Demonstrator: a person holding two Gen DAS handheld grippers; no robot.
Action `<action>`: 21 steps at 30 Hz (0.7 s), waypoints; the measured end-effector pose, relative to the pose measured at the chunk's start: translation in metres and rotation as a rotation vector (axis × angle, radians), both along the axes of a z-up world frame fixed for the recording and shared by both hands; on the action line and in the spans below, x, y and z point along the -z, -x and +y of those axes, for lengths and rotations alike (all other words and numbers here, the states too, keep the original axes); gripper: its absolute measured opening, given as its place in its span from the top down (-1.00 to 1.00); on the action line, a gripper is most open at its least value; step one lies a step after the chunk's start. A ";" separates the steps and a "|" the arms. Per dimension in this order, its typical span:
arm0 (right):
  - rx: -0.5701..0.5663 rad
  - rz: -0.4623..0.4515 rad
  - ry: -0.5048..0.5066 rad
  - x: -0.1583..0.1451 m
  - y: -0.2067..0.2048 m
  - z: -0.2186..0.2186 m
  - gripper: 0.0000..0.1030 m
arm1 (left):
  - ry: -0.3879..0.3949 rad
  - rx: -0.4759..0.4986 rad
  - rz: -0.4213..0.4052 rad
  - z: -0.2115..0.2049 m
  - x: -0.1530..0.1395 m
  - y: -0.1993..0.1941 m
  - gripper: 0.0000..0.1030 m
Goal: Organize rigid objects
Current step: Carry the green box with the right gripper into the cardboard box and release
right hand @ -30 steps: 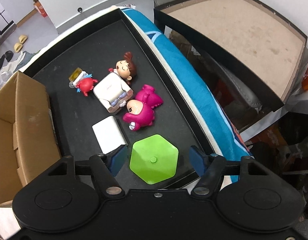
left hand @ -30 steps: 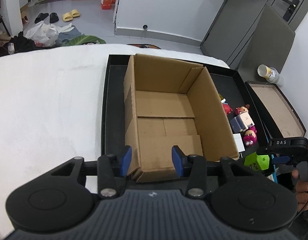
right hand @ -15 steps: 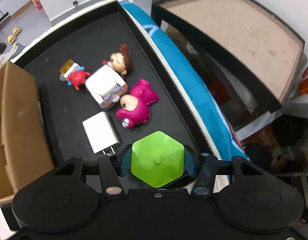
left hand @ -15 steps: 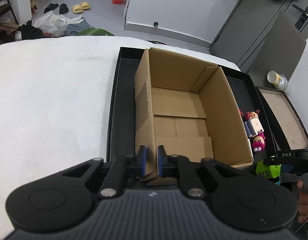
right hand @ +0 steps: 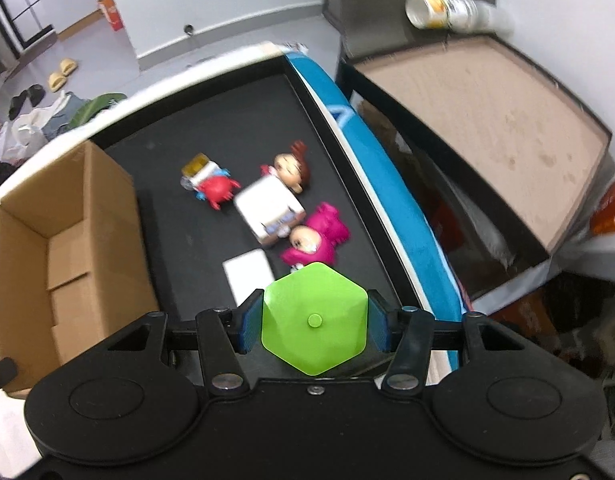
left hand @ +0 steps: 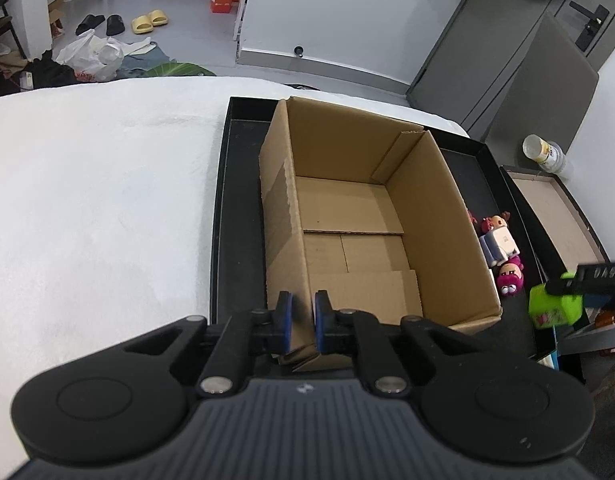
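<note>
My left gripper (left hand: 303, 322) is shut on the near left corner of the open cardboard box (left hand: 359, 216), which stands empty in the black tray (left hand: 221, 216). My right gripper (right hand: 313, 322) is shut on a green hexagonal block (right hand: 313, 318), lifted above the tray (right hand: 235, 120); the same green block (left hand: 555, 306) shows at the right edge of the left wrist view. On the tray beside the box (right hand: 63, 240) lie a red crab toy (right hand: 215, 188), a white cube figure with a brown-haired head (right hand: 271, 210), a pink figure (right hand: 315, 242) and a white flat block (right hand: 247, 276).
A white cloth (left hand: 99, 200) covers the table left of the tray. A second shallow box with a brown floor (right hand: 479, 112) stands to the right, a bottle (right hand: 451, 10) behind it. A blue edge (right hand: 371, 168) runs along the tray's right side.
The left gripper closed on the box corner. The right gripper closed on the green block and lifted it off the tray.
</note>
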State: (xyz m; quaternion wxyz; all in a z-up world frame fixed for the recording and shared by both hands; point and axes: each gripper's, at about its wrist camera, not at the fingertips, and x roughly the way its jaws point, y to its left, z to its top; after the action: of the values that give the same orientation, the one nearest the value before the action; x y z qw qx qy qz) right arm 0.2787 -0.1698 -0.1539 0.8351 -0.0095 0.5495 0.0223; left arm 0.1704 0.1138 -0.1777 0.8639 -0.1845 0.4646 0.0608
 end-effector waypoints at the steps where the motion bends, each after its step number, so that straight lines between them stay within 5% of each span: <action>1: -0.009 -0.007 0.005 -0.004 -0.001 0.003 -0.01 | 0.002 0.001 0.000 0.000 0.000 0.000 0.80; 21: -0.133 -0.127 0.072 -0.053 0.000 0.078 -0.01 | 0.048 0.003 -0.016 0.009 0.005 0.003 0.79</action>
State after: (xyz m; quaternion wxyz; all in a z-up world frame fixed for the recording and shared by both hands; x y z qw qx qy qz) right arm 0.2786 -0.0917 -0.1006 0.8641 -0.0776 0.4940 0.0573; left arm 0.1677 0.1232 -0.1826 0.8630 -0.2051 0.4593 0.0470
